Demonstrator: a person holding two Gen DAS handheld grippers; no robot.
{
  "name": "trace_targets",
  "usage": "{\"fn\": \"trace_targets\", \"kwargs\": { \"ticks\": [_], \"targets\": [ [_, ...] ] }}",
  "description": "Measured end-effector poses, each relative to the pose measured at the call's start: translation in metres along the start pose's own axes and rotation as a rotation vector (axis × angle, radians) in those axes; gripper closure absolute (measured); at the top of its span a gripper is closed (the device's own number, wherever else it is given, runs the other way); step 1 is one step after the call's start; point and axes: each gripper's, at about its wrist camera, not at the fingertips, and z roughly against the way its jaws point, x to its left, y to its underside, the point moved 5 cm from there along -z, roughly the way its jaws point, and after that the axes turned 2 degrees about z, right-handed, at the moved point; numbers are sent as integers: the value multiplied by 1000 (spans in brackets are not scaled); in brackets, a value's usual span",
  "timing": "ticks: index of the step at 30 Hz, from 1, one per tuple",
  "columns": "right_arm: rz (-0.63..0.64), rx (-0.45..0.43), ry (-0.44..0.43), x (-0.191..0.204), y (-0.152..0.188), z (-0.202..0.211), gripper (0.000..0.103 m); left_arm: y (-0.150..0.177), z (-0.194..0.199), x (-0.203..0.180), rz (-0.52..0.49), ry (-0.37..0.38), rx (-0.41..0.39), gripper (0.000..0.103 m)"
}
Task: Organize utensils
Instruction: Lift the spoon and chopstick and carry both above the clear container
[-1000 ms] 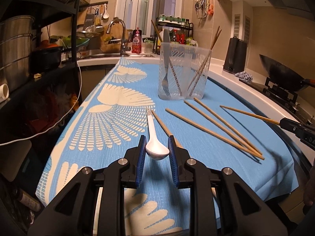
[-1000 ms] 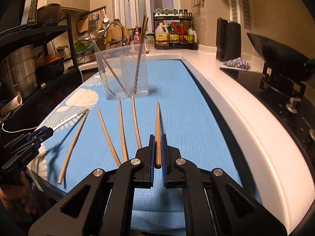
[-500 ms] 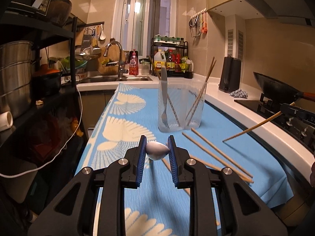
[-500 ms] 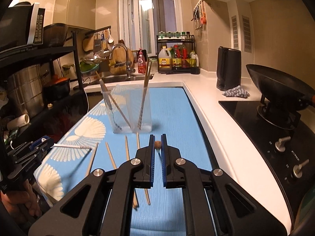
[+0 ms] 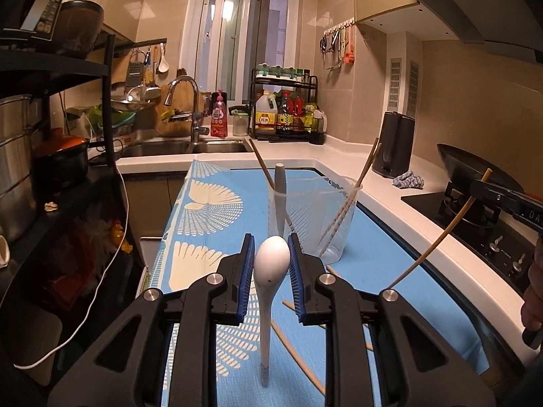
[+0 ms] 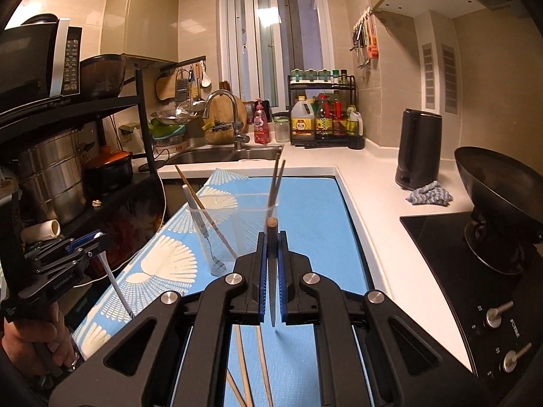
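below the right gripper (image 6: 271, 268) the loose chopsticks (image 6: 263, 366) are cut by the bottom edge; the fork (image 5: 280, 200) head inside the cup (image 5: 314, 217) is blurred.

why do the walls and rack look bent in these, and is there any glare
Both views: fisheye bowing toward the edges, warm dim light. Left wrist: window blown out, white spoon sharp. Right wrist: dark vignette corners, window overexposed, held chopstick dark between the pads.
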Motion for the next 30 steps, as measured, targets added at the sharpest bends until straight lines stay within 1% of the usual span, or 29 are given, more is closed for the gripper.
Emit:
{"fn": "trace_targets", "kwargs": {
  "ticks": [4,9,22,24,27,30],
  "targets": [
    [14,3,-14,4,-12,-8,97,-11,-10,-2,10,36,41,83],
    [29,2,-29,10,-22,-17,97,-15,-25,-1,18,52,83,84],
    [30,-2,-49,11,-32,-26,97,-28,-36,-11,-20,57,102,85],
    [36,-3,-48,11,-34,-26,97,-31,-37,-13,-33,53,104,86],
    [30,-9,-49,9,-37,-25,97,-34,-39,-13,-37,50,110,91],
    [23,-11,-51,8,-38,-24,97,-34,-40,-14,-41,45,116,91]
  ]
}}
